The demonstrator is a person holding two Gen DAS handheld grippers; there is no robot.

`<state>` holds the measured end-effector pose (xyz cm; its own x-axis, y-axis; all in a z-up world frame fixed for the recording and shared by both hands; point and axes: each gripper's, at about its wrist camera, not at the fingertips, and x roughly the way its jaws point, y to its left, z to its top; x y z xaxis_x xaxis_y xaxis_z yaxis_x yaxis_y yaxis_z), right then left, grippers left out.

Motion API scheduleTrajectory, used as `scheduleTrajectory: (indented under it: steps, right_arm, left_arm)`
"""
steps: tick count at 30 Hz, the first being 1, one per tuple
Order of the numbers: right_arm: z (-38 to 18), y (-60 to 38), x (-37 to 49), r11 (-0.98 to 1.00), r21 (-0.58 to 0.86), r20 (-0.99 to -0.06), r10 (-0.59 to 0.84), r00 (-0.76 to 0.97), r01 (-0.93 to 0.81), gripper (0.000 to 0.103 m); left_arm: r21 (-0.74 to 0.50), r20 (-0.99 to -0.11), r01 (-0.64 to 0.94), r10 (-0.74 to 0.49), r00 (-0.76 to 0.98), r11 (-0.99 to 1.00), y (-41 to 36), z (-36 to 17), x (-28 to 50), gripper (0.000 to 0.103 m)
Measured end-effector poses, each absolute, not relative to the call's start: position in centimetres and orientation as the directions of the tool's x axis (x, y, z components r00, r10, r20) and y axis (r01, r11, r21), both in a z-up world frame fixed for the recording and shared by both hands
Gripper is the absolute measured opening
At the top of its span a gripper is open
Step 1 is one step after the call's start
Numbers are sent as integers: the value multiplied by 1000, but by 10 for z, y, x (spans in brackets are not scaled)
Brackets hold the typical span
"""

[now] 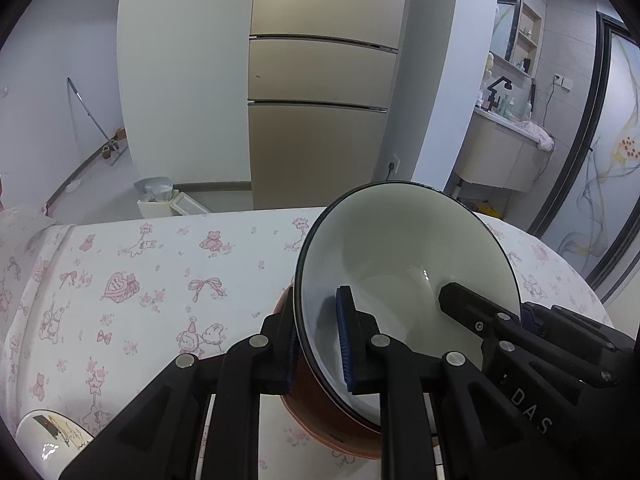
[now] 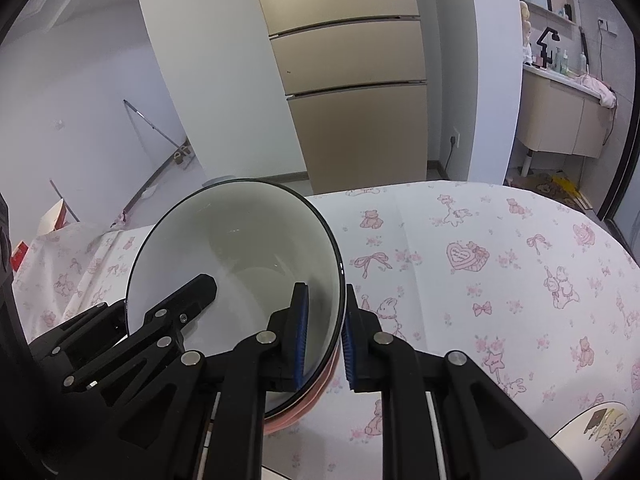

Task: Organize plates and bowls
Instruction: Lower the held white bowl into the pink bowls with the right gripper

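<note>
On the left wrist view, your left gripper (image 1: pixel 318 340) is clamping the left rim of the bowl (image 1: pixel 400 240), which is sitting above the tablecloth (image 1: pixel 160 264) with your right gripper (image 1: pixel 486 312) biting its far rim. From the right wrist view, your right gripper (image 2: pixel 324 332) is pinching the bowl's (image 2: pixel 240 240) right rim, the left gripper (image 2: pixel 168 312) is gripping opposite, and a printed plate (image 2: pixel 596 428) is lying near the table's edge.
</note>
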<state>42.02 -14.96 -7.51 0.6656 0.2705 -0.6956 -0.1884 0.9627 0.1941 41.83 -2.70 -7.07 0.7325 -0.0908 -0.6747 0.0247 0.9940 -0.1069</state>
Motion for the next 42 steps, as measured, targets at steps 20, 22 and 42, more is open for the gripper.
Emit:
scheduleTrajectory:
  steps: [20, 22, 42]
  right_arm:
    - [-69, -157, 417, 955, 232, -646, 292, 705, -183, 12]
    - [-69, -157, 418, 958, 224, -651, 284, 704, -179, 8]
    - [-66, -151, 421, 974, 187, -732, 225, 643, -127, 8]
  left_arm:
    - [-182, -680, 29, -147, 719, 983, -11, -69, 421, 15]
    - [-184, -680, 30, -149, 718, 983, -12, -69, 421, 15]
    - [-109, -781, 13, -93, 617, 994, -24, -62, 424, 18]
